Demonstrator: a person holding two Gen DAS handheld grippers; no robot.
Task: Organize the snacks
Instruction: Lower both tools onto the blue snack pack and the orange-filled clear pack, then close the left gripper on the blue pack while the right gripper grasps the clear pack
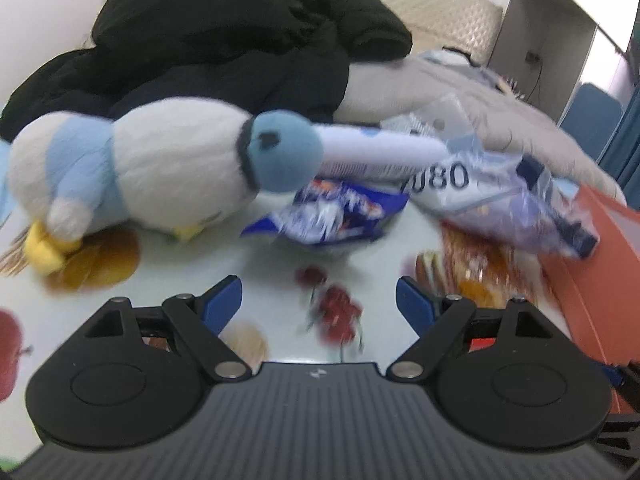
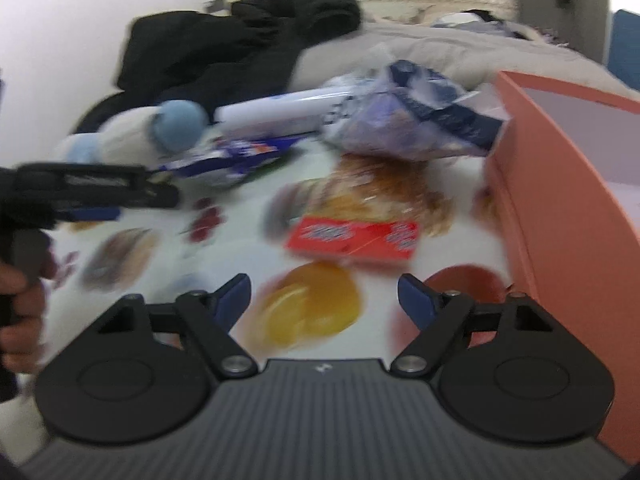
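Note:
Snacks lie on a fruit-print tablecloth (image 1: 264, 256). A blue foil snack bag (image 1: 332, 216) is ahead of my open, empty left gripper (image 1: 319, 300); it also shows in the right wrist view (image 2: 228, 160). A white tube pack (image 1: 380, 148) lies behind it. A large clear-and-purple bag (image 1: 516, 200) lies to the right, also in the right wrist view (image 2: 408, 120). A red flat snack box (image 2: 354, 238) lies just ahead of my open, empty right gripper (image 2: 324, 296). An orange box (image 2: 568, 184) stands at the right. The left gripper body (image 2: 92, 192) shows at the left of the right wrist view.
A white-and-blue plush bird (image 1: 152, 168) lies at the left beside the snacks. Black clothing (image 1: 224, 40) and a grey blanket (image 1: 460, 96) are piled behind. The orange box edge (image 1: 600, 248) borders the right. Both views are motion-blurred.

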